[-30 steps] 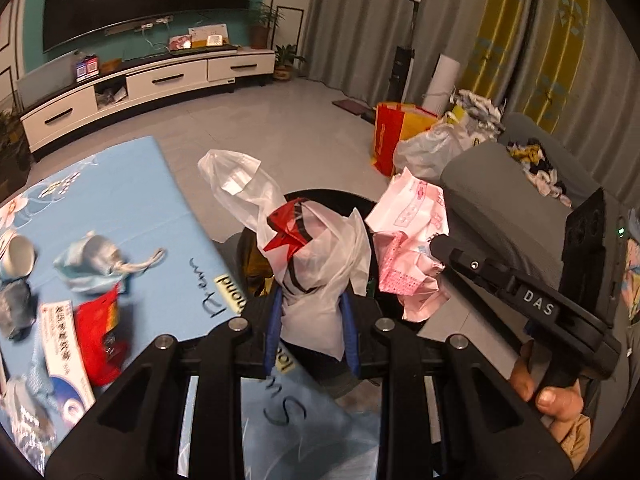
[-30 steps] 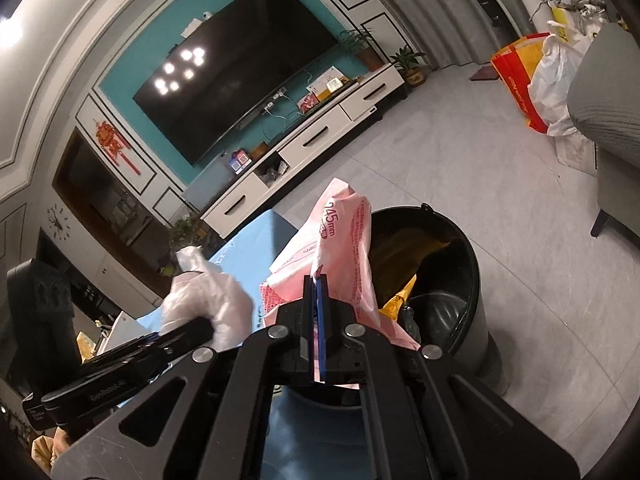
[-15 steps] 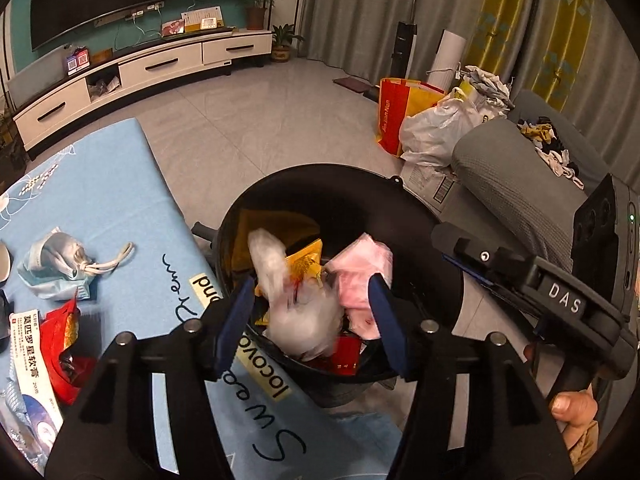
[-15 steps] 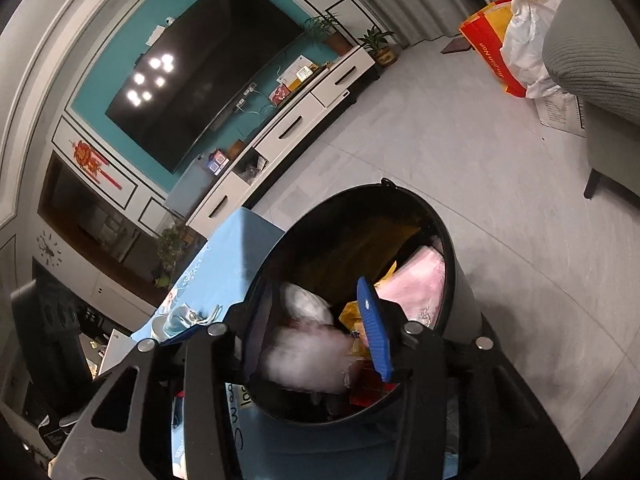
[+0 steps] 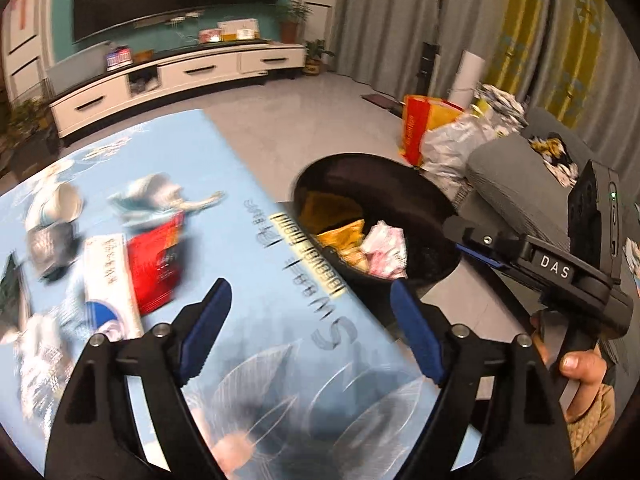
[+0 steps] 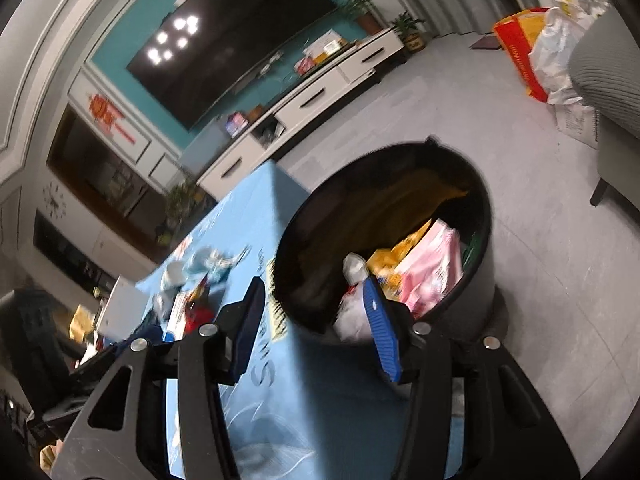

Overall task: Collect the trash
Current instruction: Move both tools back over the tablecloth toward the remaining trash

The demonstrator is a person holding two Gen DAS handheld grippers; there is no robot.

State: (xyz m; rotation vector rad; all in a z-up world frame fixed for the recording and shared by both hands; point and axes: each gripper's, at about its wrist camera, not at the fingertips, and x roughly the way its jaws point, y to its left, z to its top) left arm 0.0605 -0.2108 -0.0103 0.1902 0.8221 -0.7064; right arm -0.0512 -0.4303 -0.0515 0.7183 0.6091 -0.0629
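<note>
Now, left wrist view
Left gripper (image 5: 306,304): jaws have just been opening and stand wide apart, nothing between them; a second ago they pinched a white plastic bag with red print
Bin (image 5: 424,196): black, round, right of centre of the frame, just beside the table's right edge; pink wrapper (image 5: 386,248) and yellow packaging (image 5: 340,236) lie inside
Meaning for task: the bag is dropped, one load delivered
Remaining trash: red packet (image 5: 158,260), white box with blue print (image 5: 110,280), pale blue mask (image 5: 156,196) and a paper cup (image 5: 56,206), all at left of the frame on the blue tablecloth (image 5: 320,380)
Relation to tongs: red packet lies up and left of the left fingertip, near but not touching; the rest further left, blurred
Right gripper (image 5: 476,246): enters from the right edge over the bin's rim; its opening cannot be told from this angle

Next, right wrist view
Right gripper (image 6: 316,312): jaws have just been opening, parted and empty; earlier shut on the pink wrapper
Bin (image 6: 486,216): centre right of the frame, the right fingertip overlapping its near rim
Pink wrapper (image 6: 430,272): inside the bin, up and right of the tongs
White plastic bag (image 6: 352,312): inside the bin, just left of the right fingertip
Remaining trash: cluster at lower left of the frame on the tablecloth, left of the left fingertip, apart from it
Judgement: both tongs are free for another pick
</note>
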